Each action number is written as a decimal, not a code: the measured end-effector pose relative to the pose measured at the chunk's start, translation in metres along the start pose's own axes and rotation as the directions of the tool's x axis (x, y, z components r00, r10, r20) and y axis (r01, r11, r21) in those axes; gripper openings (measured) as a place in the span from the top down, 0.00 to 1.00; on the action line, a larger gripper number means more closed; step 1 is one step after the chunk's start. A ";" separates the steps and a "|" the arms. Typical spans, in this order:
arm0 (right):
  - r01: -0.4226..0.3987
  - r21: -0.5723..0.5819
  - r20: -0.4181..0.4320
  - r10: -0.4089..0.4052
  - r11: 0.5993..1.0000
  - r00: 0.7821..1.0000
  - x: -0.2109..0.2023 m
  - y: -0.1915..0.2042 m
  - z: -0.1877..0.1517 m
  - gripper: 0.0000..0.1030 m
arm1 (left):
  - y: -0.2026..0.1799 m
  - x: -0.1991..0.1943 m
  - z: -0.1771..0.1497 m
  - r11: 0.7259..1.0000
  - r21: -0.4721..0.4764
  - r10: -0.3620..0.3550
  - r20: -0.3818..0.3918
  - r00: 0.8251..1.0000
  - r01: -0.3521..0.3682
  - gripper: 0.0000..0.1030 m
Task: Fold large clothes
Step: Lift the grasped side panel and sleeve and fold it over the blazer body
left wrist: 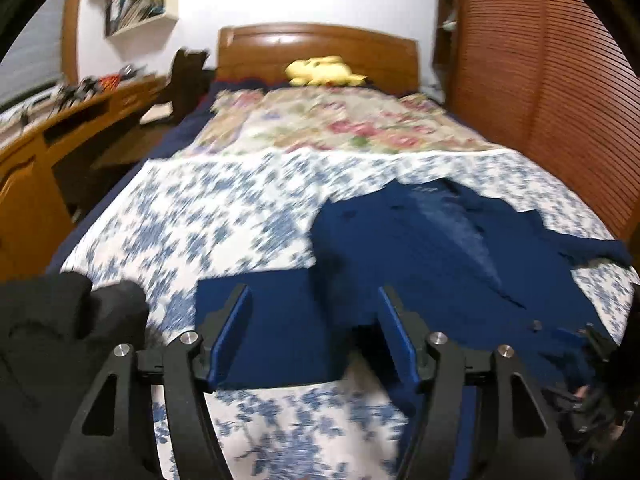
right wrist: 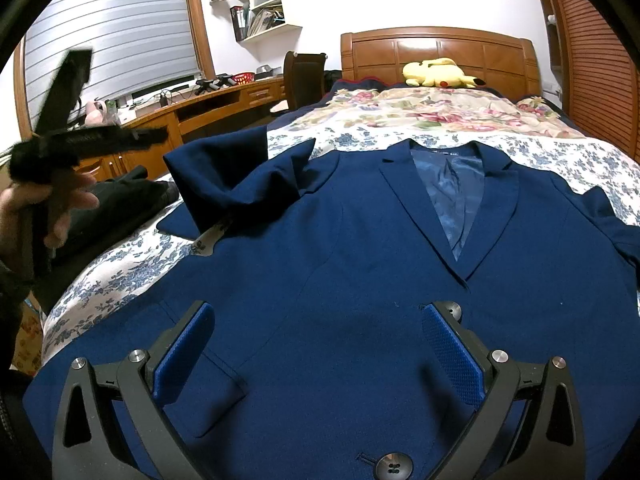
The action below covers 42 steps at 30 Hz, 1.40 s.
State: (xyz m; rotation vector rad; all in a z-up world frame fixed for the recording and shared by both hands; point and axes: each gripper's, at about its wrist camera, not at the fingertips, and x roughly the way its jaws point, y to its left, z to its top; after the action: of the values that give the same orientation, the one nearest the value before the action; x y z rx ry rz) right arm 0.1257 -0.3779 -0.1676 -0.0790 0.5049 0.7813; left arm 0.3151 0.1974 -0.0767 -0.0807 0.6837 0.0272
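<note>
A navy blazer (right wrist: 360,240) lies face up on the bed, lapels and lining showing, with a dark button (right wrist: 394,470) at the near hem. Its left sleeve (right wrist: 232,176) is bunched and folded in toward the shoulder. My right gripper (right wrist: 318,312) hovers open over the blazer's front with nothing between its blue pads (right wrist: 452,352). My left gripper (left wrist: 314,308) is open above the flat end of that sleeve (left wrist: 272,328), and its pads press on nothing. The blazer body (left wrist: 440,248) spreads to its right.
A black garment (left wrist: 60,320) lies at the bed's left edge. A person's hand (right wrist: 52,208) holds the blurred left tool there. A floral blanket (right wrist: 432,112) and a yellow plush toy (right wrist: 436,72) sit near the headboard. A wooden desk (right wrist: 208,108) runs along the left, and a slatted wardrobe (left wrist: 540,100) stands on the right.
</note>
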 end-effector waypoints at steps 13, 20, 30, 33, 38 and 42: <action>0.000 -0.001 0.000 0.000 1.000 1.000 0.000 0.000 0.000 0.00 | 0.061 0.060 -0.043 0.975 -0.074 0.195 -0.160 0.968 -0.208 0.37; 0.001 -0.001 0.001 -0.001 1.000 1.000 0.000 0.000 0.000 0.00 | 0.063 0.086 -0.057 0.975 -0.063 0.192 -0.259 0.947 -0.215 0.37; 0.000 -0.001 0.001 0.000 1.000 1.000 0.001 0.000 0.000 0.00 | 0.062 0.090 -0.060 0.979 -0.093 0.149 -0.294 0.944 -0.184 0.61; 0.000 -0.002 0.001 0.000 1.000 1.000 0.001 0.000 0.000 0.00 | 0.055 0.085 -0.056 0.984 -0.065 0.142 -0.288 0.947 -0.168 0.84; 0.000 0.010 -0.002 0.000 1.000 1.000 0.000 -0.001 0.000 0.00 | 0.027 0.050 -0.035 0.987 -0.032 0.148 -0.183 0.972 -0.156 0.87; -0.002 0.008 -0.024 0.002 1.000 1.000 -0.011 -0.002 -0.002 0.00 | -0.018 0.008 -0.016 0.995 0.007 0.096 -0.073 0.993 -0.096 0.87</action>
State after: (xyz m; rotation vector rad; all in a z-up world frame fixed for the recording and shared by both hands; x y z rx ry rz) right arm 0.1201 -0.3866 -0.1645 -0.0806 0.5309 0.7812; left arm 0.3119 0.1780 -0.0927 -0.0457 0.7609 0.1163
